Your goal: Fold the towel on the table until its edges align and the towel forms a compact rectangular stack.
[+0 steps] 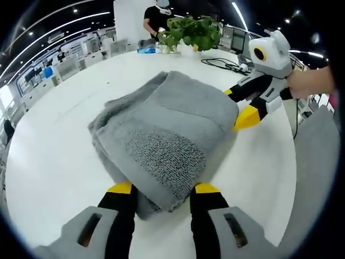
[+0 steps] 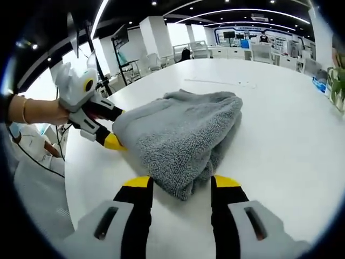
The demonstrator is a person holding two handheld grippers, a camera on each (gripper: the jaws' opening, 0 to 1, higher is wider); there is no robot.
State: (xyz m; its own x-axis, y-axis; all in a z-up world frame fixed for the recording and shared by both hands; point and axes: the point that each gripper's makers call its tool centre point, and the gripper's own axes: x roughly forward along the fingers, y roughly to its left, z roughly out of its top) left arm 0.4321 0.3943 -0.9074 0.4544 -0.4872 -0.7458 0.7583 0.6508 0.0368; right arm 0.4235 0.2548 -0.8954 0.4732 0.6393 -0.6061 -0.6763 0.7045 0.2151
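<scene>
A grey towel lies folded in a thick, roughly rectangular stack on the white table. Its near corner sits between the yellow-tipped jaws of my left gripper, which stand wide apart and open. My right gripper comes in from the right, held by a hand, its jaws apart on either side of the towel's far right edge. In the right gripper view, a corner of the towel rests between the jaws of my right gripper, also open. At the towel's left edge, my left gripper straddles the fold.
A potted plant and a blue box stand at the table's far end, with black cables beside them. A person in black stands behind. The table edge runs close on the right.
</scene>
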